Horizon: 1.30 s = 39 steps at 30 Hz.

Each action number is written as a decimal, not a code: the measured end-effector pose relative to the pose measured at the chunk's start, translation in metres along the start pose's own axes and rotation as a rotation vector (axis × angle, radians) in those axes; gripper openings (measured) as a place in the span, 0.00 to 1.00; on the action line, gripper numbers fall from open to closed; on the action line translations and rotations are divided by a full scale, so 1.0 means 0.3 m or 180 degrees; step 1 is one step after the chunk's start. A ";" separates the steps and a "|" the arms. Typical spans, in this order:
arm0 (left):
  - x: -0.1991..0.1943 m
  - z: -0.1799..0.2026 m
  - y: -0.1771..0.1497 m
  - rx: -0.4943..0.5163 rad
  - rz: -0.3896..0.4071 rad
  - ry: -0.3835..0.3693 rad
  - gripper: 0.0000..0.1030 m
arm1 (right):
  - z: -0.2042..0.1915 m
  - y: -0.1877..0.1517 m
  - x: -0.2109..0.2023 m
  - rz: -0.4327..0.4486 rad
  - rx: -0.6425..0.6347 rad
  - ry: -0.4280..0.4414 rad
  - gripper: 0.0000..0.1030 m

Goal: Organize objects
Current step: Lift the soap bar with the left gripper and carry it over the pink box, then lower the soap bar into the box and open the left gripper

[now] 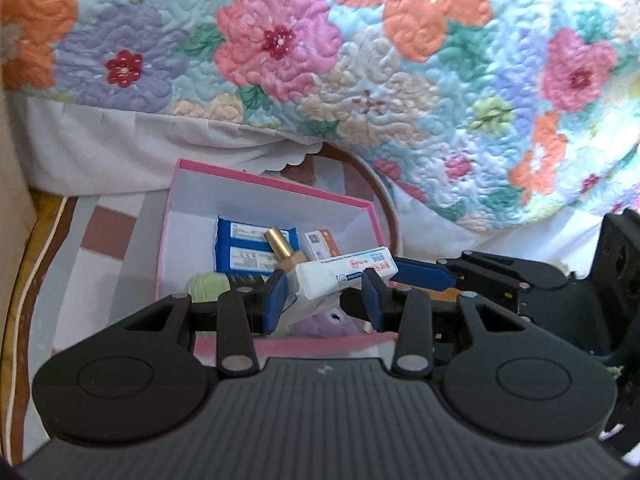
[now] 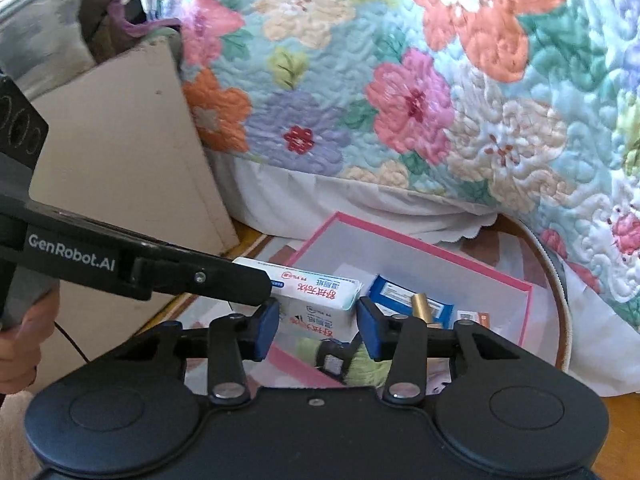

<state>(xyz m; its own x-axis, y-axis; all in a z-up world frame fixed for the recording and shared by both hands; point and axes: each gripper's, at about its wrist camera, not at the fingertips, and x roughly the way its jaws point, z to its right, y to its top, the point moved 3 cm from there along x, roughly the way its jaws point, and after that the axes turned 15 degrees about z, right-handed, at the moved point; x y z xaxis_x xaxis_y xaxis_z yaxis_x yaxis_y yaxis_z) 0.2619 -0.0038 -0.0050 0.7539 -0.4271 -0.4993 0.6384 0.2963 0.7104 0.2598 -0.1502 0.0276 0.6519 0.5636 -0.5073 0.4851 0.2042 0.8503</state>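
Both grippers on one white pack, above the pink box.

Left gripper (image 1: 325, 302): blue pads pinch the near end of the white pack (image 1: 347, 273); pack tilts, far end higher and to the right. Right gripper (image 2: 317, 322): jaws narrowed around the same pack (image 2: 316, 304), pads at its sides; contact on the right pad cannot be told, a slight gap seems to show. In the left view the right gripper's blue finger (image 1: 420, 274) lies against the pack's right end. Pack sits over the near edge of the pink box (image 1: 276, 184). Inside the box: blue packets (image 1: 244, 248), brass tube (image 1: 280, 242), small orange-white carton (image 1: 320, 242); green yarn (image 1: 208, 286) at near left. Floral quilt (image 1: 400, 60) hangs behind. A hand (image 2: 20, 340) grips the left tool's handle, far left in the right view.
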 end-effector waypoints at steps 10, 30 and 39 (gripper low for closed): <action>0.364 -0.135 -0.038 0.0068 -0.0221 0.0409 0.38 | 0.198 -0.107 0.322 -0.0343 0.0275 -0.0150 0.47; 0.573 -0.232 -0.123 0.0197 -0.0206 0.0739 0.46 | 0.331 -0.273 0.565 -0.0714 0.0823 -0.0385 0.47; 0.403 -0.178 -0.094 0.0429 0.0143 0.0692 0.54 | 0.285 -0.227 0.403 -0.0265 0.0514 -0.0496 0.54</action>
<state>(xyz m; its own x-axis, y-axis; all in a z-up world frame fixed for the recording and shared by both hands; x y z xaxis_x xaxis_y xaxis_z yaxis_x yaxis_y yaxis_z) 0.3435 -0.0182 -0.1119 0.8061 -0.2180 -0.5502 0.5879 0.1880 0.7868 0.3555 -0.1645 -0.1035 0.6819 0.4172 -0.6008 0.6196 0.1072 0.7776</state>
